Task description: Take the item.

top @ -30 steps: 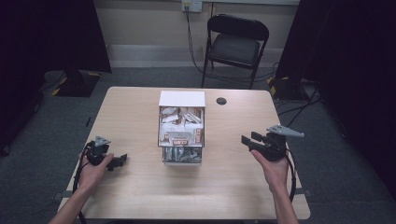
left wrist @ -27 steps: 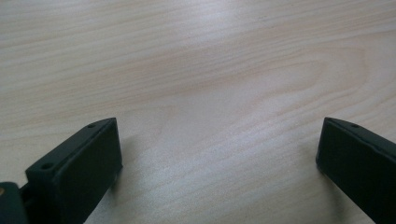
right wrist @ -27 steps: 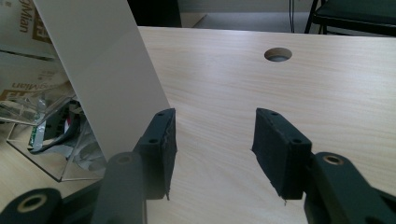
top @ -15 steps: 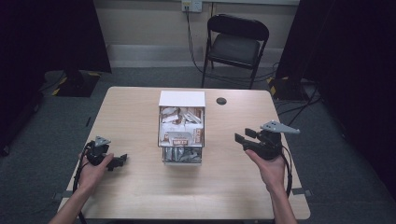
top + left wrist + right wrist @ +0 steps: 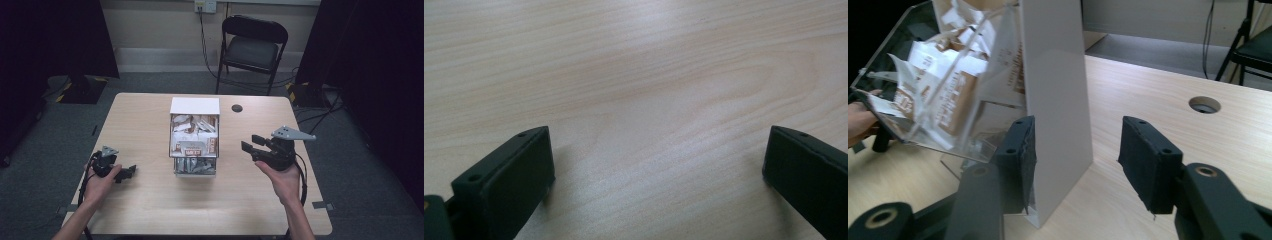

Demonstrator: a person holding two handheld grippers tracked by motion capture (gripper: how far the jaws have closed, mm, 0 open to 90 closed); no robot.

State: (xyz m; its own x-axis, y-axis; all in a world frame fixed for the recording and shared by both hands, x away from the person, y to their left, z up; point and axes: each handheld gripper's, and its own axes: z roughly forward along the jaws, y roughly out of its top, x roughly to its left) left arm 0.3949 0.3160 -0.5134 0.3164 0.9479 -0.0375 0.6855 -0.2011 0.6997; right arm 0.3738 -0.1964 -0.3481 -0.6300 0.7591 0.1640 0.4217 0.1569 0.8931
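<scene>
Dispenser box (image 5: 194,136) stands mid-table (image 5: 150,210): white opaque top and side walls, clear glossy plastic front, packed with crumpled white-and-brown paper packets (image 5: 192,145); their print is too small to read. Table is pale matte wood grain with a round cable hole (image 5: 237,108). Right gripper (image 5: 252,145) hovers just right of the box, black padded jaws apart, nothing between. Left gripper (image 5: 129,172) rests low on the table, well left of the box, jaws wide over bare wood.
</scene>
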